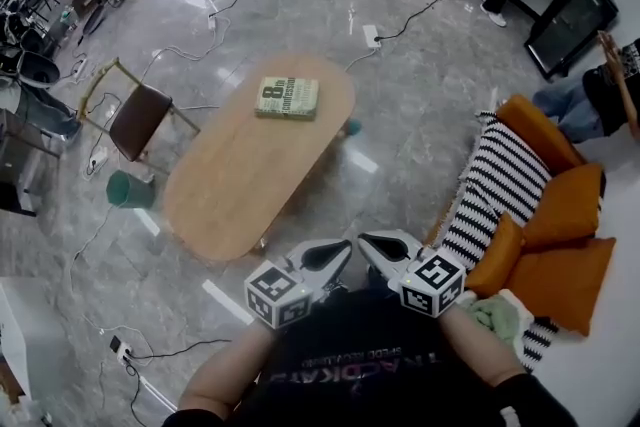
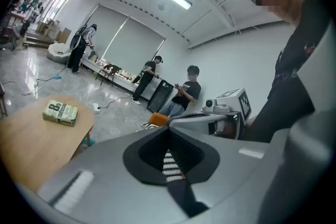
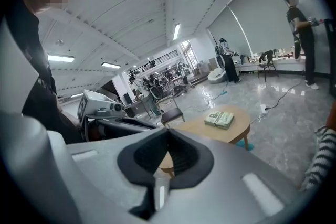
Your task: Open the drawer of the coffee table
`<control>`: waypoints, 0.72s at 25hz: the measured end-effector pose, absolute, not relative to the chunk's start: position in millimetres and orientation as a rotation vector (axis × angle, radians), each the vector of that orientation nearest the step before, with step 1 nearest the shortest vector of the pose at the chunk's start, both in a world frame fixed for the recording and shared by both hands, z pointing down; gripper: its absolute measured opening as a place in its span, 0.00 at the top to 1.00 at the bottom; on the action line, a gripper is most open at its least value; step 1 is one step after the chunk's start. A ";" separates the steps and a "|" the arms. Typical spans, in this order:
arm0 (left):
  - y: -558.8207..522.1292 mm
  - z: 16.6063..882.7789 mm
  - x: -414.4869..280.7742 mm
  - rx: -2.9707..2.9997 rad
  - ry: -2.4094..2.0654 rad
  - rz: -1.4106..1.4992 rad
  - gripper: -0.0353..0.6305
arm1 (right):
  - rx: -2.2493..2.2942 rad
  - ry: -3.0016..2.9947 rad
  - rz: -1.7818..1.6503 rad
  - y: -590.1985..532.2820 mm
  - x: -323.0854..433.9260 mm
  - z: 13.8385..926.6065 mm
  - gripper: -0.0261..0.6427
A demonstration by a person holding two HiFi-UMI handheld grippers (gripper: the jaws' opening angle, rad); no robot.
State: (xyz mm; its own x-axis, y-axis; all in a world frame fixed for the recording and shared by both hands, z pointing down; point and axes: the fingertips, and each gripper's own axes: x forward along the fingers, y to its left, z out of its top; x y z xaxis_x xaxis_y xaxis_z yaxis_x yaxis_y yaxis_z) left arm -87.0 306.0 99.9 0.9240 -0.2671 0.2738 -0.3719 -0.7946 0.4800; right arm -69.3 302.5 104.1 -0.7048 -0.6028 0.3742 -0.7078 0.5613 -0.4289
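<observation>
Both the left gripper [image 1: 338,253] and the right gripper [image 1: 372,247] have their jaws fully closed and hold nothing. The oval light wooden coffee table [image 1: 240,185] stands on the grey marble floor [image 1: 420,85] ahead, apart from them. A green book [image 1: 288,98] lies near the table's far end.
</observation>
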 end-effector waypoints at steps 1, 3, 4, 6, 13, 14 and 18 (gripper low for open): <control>306.0 99.9 -86.3 2.533 -0.456 0.265 0.94 | 1.103 -2.617 0.838 302.2 -69.5 103.2 0.96; 305.6 100.4 -85.8 2.528 -0.456 0.272 0.94 | 1.099 -2.627 0.836 301.3 -69.7 102.6 0.96; 305.2 101.1 -85.9 2.529 -0.456 0.271 0.94 | 1.100 -2.628 0.838 300.9 -69.6 103.1 0.96; 304.7 102.6 -86.3 2.531 -0.456 0.266 0.94 | 1.104 -2.625 0.848 300.2 -68.9 104.7 0.96; 299.9 107.0 -78.3 2.519 -0.451 0.270 0.94 | 1.117 -2.620 0.830 293.3 -60.6 107.8 0.96; 298.4 106.8 -76.3 2.514 -0.454 0.274 0.94 | 1.119 -2.618 0.823 292.4 -58.3 107.9 0.96; 283.8 106.4 -62.2 2.490 -0.477 0.267 0.94 | 1.125 -2.608 0.842 280.0 -38.1 108.2 0.96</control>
